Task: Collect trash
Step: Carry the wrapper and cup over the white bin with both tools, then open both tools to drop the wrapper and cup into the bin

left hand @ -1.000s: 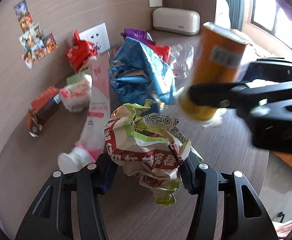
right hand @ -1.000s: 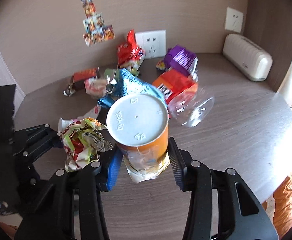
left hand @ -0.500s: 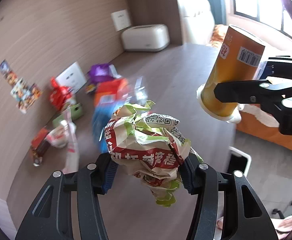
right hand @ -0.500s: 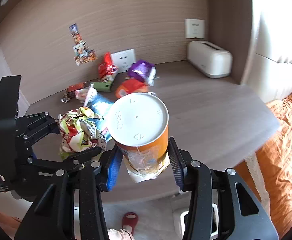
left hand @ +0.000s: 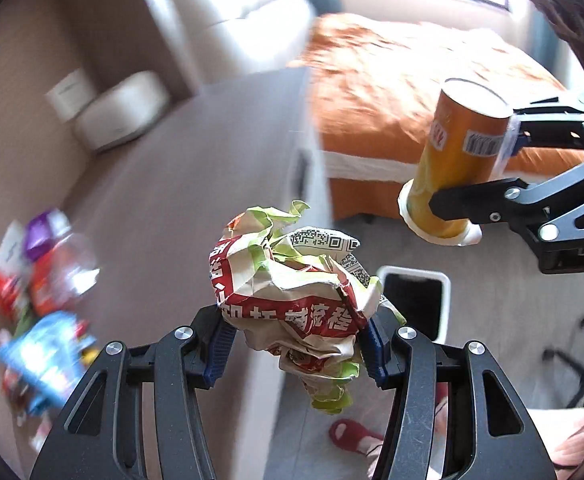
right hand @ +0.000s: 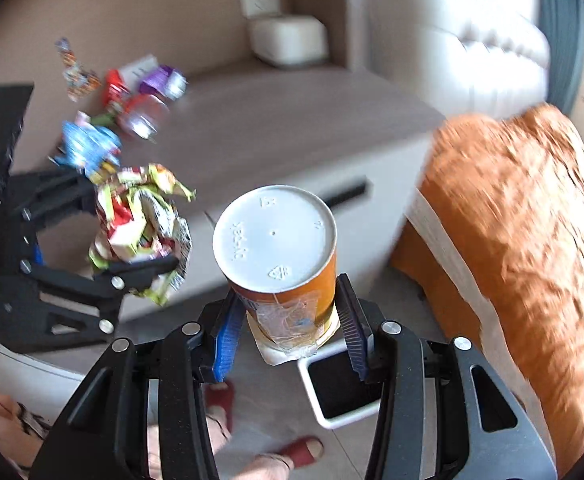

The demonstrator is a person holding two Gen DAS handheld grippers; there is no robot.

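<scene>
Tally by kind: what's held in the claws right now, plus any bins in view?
Crumpled paper wrapper, in the left claw: 1
Orange cup with white lid, in the right claw: 1
White trash bin, on the floor below the claws: 1
Total: 3
More wrappers lie on the tabletop, too blurred to count.

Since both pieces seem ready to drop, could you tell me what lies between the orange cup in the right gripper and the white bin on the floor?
Nothing: in the right wrist view the orange cup hangs above the white bin, with only air between them.
</scene>
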